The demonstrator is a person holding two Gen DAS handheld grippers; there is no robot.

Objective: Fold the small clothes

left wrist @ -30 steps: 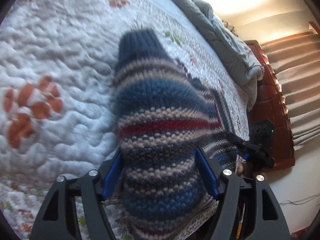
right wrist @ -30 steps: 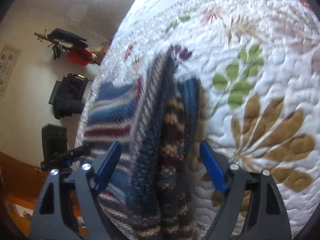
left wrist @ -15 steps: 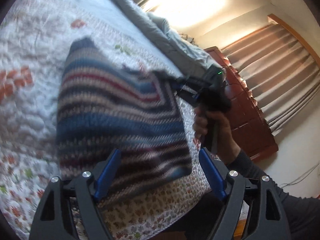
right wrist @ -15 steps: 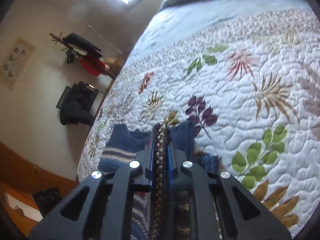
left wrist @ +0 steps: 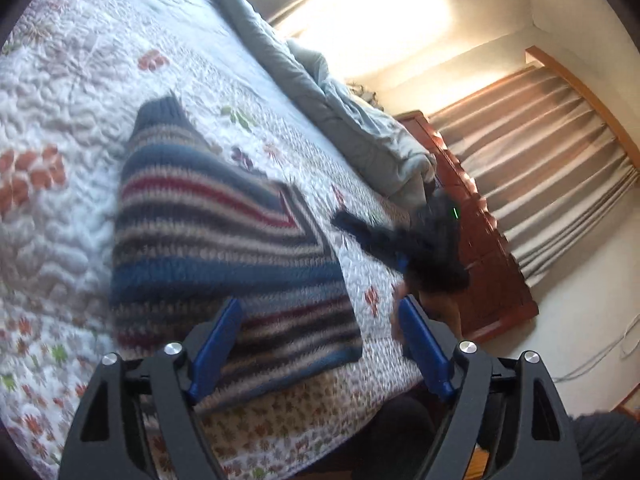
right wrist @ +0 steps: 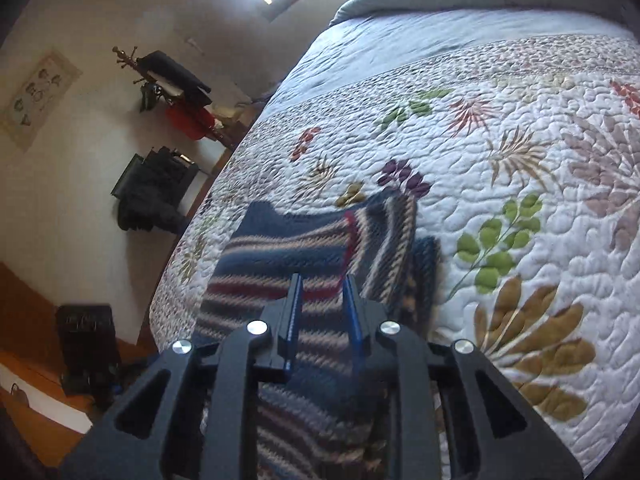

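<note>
Now | striped knit sweater point(left wrist: 224, 248) | folded, flat on quilt point(left wrist: 60, 92)

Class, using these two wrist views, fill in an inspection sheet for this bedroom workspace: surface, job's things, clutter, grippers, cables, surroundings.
Surface: floral quilt covering the bed.
Job's things: striped knit sweater lying partly folded on the quilt.
Clutter: grey duvet bunched at the far end.
Grippers: left hand-held gripper open, holding nothing; right hand-held gripper jaws opening, nothing pinched between them.
Cables: white cable on the floor by the wall.
Surroundings: curtains, coat rack, wall picture.
</note>
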